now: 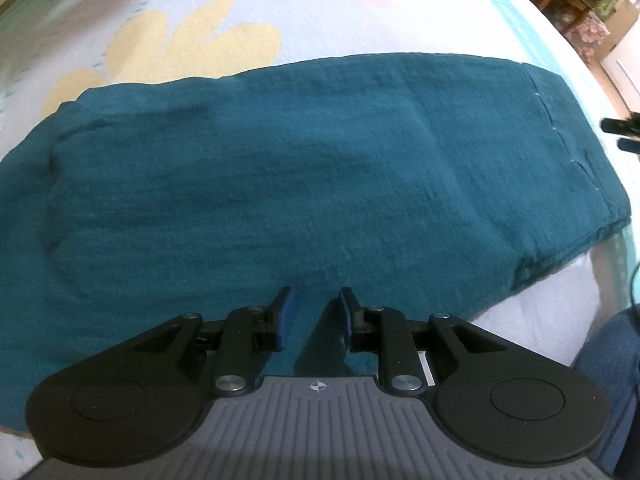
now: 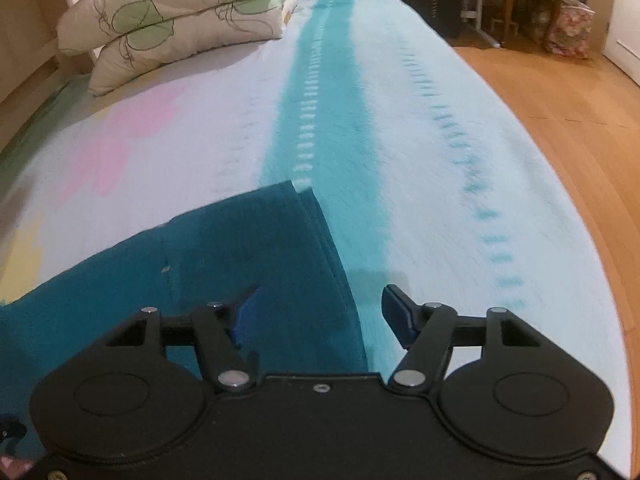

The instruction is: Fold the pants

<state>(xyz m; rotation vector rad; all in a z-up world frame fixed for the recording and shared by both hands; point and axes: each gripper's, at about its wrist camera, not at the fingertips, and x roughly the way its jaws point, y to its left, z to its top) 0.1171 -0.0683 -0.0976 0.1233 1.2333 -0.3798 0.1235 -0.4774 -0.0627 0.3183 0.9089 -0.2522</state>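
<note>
Left tongs, narrowly parted and gripping nothing, hang above the near edge of the teal pants, which lie folded flat on the bed. Right tongs, spread wide and empty, straddle the pants' end edge.

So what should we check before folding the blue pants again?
1. Pants lie flat on the bed: ok.
2. Layers at the pants' end line up: ok, edges stacked in the right view.
3. Left tool empty: ok, a gap shows between its pads, with no cloth in it.
4. Right tool open: ok, wide, over the pants' edge.
5. Room on the bed beyond the pants: ok.
6. Far end of the pants tidy: cannot tell, blurred.
</note>
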